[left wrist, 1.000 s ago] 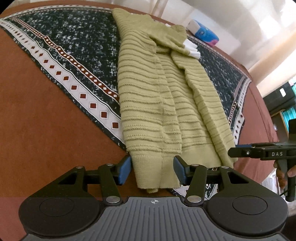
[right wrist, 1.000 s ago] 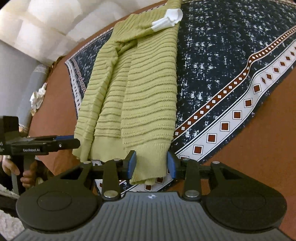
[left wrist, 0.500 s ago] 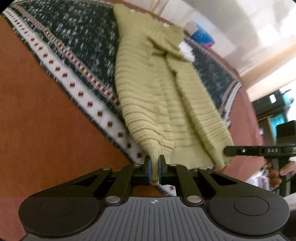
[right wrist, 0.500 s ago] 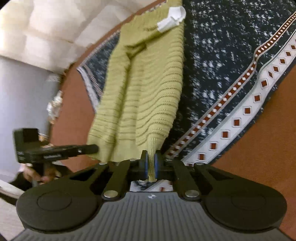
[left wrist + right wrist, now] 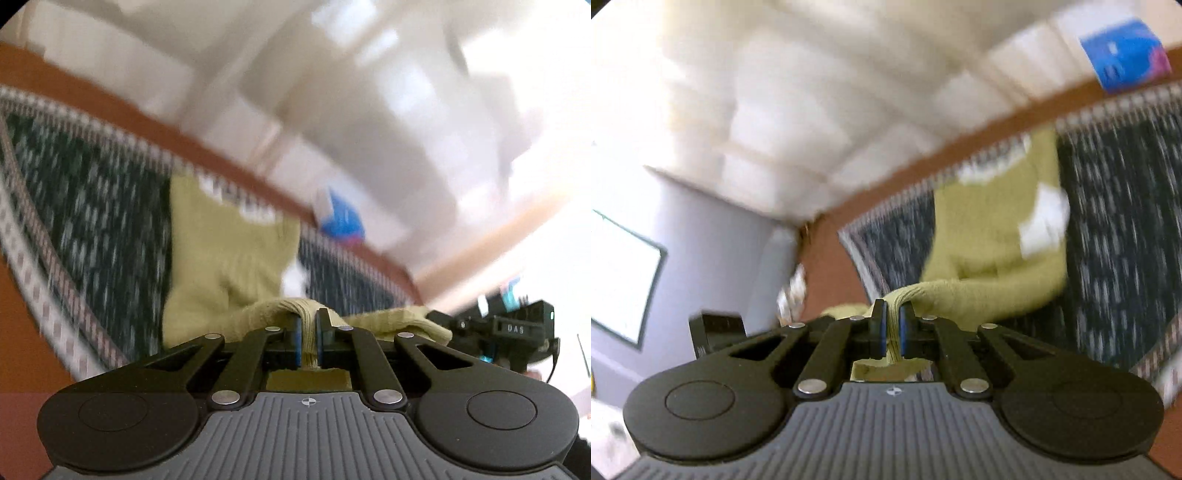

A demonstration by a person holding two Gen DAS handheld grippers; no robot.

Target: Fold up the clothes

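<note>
Lifting: both grippers have gone from straddling the hem to pinching it and carrying it up and forward; views are motion-blurred.
Bed: brown bed cover (image 5: 22, 280) with the dark patterned blanket (image 5: 92, 221) on top; a second ago it filled both views, now the pale wall takes the upper half, so the cameras have come up.
Sweater: green sweater (image 5: 221, 251) lies along the blanket, collar end far; the near hem is off the surface and bunched at both grippers, where a second ago it lay flat.
White tag: white tag (image 5: 1045, 221) on the far part of the sweater, blurred.
Blue box: blue box (image 5: 341, 221) at the far bed edge, unmoved as far as blur allows.
Left gripper: left gripper (image 5: 308, 341) clamped on a ridge of hem; jaws were wide a second ago.
Right gripper: right gripper (image 5: 893, 334) likewise pinching the other hem corner, jaws nearly together on knit.
Meaning: bottom-to-top fold looks underway; judged next, carry the hem towards the collar and lay it down evenly.
</note>
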